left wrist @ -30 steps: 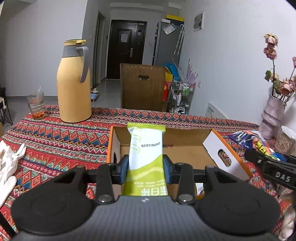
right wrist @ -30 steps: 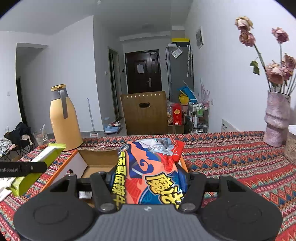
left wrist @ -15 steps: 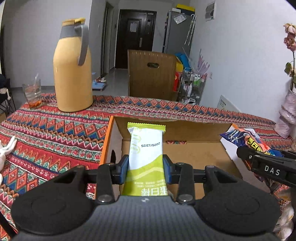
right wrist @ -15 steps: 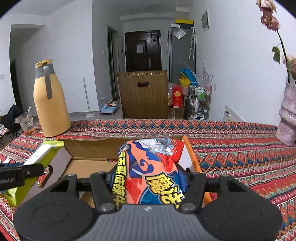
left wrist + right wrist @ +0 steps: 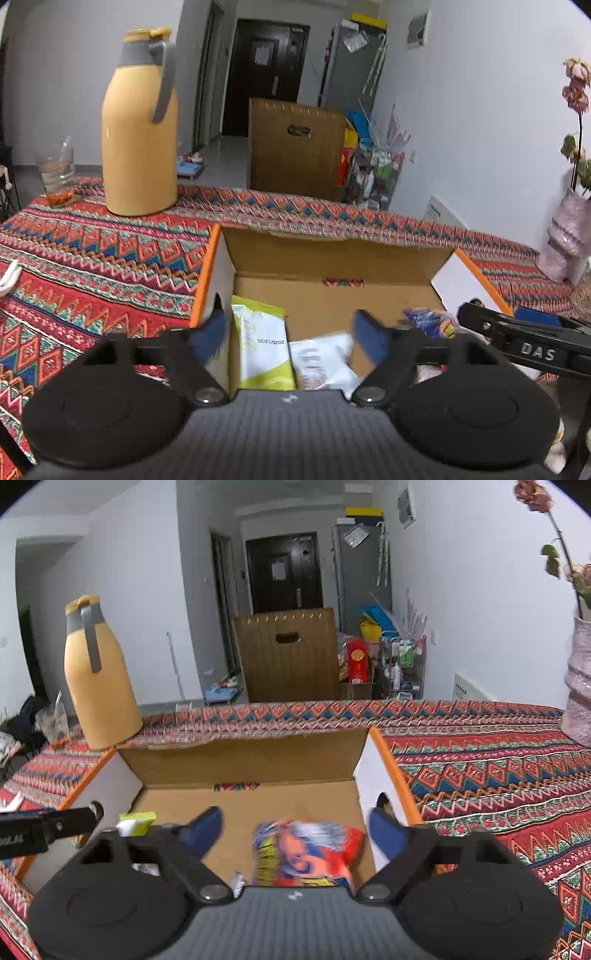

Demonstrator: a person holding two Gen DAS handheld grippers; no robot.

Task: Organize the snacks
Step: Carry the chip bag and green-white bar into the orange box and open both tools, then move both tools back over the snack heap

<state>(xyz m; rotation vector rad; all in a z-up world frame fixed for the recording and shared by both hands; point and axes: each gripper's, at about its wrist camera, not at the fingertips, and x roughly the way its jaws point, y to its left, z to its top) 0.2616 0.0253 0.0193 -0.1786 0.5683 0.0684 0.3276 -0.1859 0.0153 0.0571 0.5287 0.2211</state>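
With both hand-held grippers spreading their jaws over the open cardboard box (image 5: 332,254), the snacks are on their way in, and that is where I would watch. The left hand-held gripper (image 5: 291,332) is opening, and the green-and-white snack bar (image 5: 262,347) between its pads is no longer pressed; it lies in the box beside a white packet (image 5: 325,358). The right hand-held gripper (image 5: 295,829) is opening too, and the red-and-blue chip bag (image 5: 306,849) is blurred, seemingly dropping free inside the box. The puffy bag could bounce against the box's white side wall (image 5: 373,775) or snag a blue pad. The two grippers hang near each other; pulling back carelessly might knock them together or tip the light box on the patterned tabletop (image 5: 480,760).
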